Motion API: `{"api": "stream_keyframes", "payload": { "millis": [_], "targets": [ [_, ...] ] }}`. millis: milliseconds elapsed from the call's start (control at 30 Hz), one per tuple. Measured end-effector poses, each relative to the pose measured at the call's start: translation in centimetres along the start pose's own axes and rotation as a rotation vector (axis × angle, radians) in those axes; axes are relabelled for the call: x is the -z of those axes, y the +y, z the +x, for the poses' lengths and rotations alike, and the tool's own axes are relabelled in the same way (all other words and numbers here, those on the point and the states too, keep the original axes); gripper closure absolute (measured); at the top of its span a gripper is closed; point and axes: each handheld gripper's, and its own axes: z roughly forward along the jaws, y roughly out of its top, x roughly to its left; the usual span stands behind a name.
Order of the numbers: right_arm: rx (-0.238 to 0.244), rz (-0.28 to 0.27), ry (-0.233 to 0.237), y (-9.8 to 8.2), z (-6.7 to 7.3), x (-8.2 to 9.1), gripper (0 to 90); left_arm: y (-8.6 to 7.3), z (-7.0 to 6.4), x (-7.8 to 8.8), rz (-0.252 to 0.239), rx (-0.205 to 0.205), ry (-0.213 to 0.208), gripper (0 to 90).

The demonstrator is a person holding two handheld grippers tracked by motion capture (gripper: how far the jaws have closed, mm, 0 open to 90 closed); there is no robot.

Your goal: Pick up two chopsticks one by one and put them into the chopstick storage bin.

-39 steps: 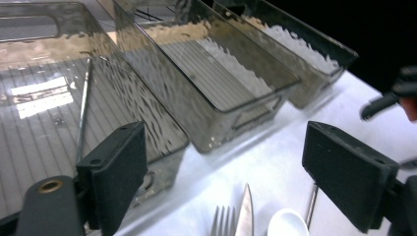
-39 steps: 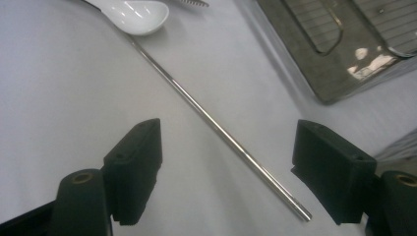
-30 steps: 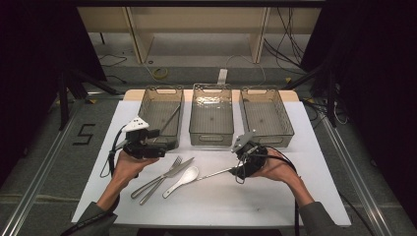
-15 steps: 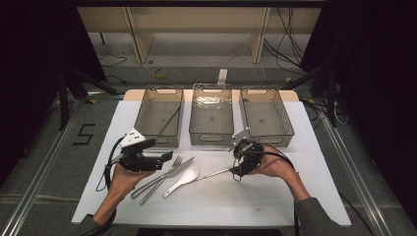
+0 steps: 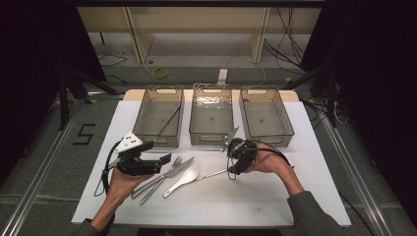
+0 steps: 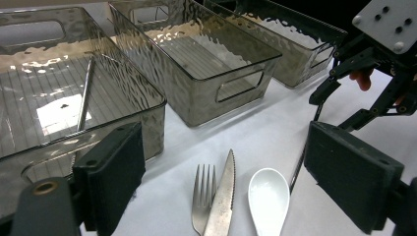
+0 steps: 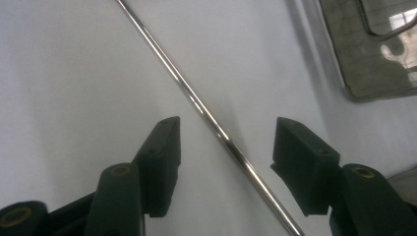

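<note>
R gripper jaws just narrowed astride metal rod, not yet gripping; L gripper moved in, wide open.

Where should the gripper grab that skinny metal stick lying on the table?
Grab the metal stick around its thin shaft, coming straight down from above. It lies flat on the white table, so the right gripper should straddle it, one open jaw on each side, then squeeze across it.

Three clear bins are standing side by side, blocking the table's far edge. A fork, knife and spoon are crowding the middle. The white tabletop nearest the person is lying open.
</note>
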Motion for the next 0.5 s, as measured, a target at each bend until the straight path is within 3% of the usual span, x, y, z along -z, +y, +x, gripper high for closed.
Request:
{"api": "stream_keyframes", "payload": {
  "millis": [500],
  "targets": [
    [0.019,0.079,0.026,0.1,-1.0,-1.7,58.4,-0.2,-0.1,0.1,0.015,-0.011,-0.002,14.7]
  ]
}}
